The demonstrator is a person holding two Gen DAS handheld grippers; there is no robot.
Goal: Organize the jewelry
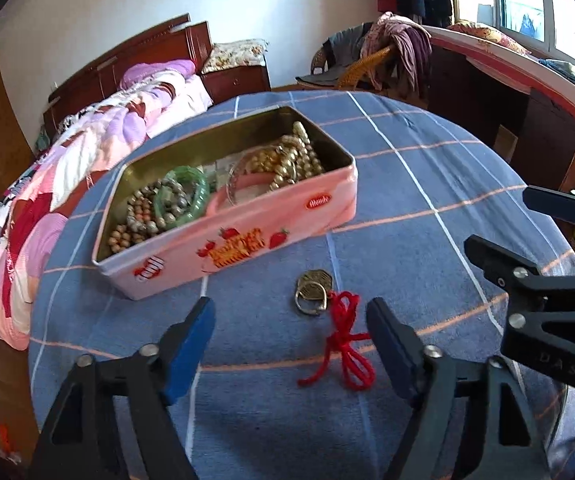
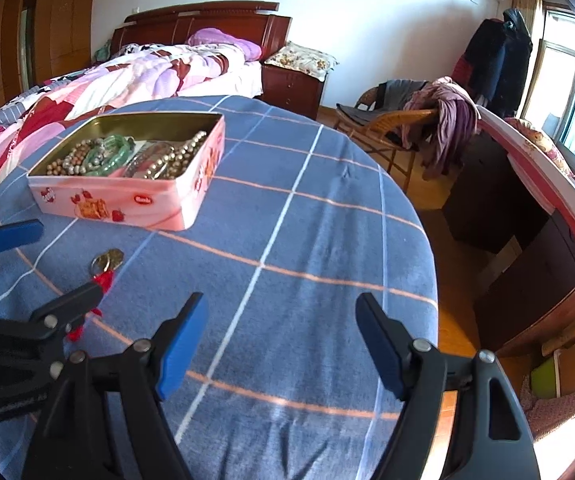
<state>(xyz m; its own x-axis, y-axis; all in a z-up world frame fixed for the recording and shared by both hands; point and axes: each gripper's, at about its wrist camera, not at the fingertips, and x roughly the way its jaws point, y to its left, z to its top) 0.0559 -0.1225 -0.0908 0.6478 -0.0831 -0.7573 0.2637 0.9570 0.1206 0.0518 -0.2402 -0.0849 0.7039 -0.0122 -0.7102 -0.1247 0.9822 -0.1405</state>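
Note:
An open pink tin (image 1: 247, 236) on the blue checked tablecloth holds bead strings, a green bangle (image 1: 191, 196) and gold beads (image 1: 295, 156). A brass pendant with a ring (image 1: 311, 290) on a red cord (image 1: 347, 344) lies on the cloth just in front of the tin. My left gripper (image 1: 291, 320) is open, its fingertips on either side of the pendant and cord, slightly above them. My right gripper (image 2: 283, 316) is open and empty over bare cloth, to the right of the pendant (image 2: 107, 260). The tin (image 2: 139, 200) sits far left in the right wrist view.
The round table (image 2: 327, 240) ends close on the right, with wooden floor beyond. A bed (image 2: 127, 76) stands behind the table, a wicker chair with clothes (image 2: 427, 120) at the back right, and a dark desk (image 2: 527, 220) along the window wall.

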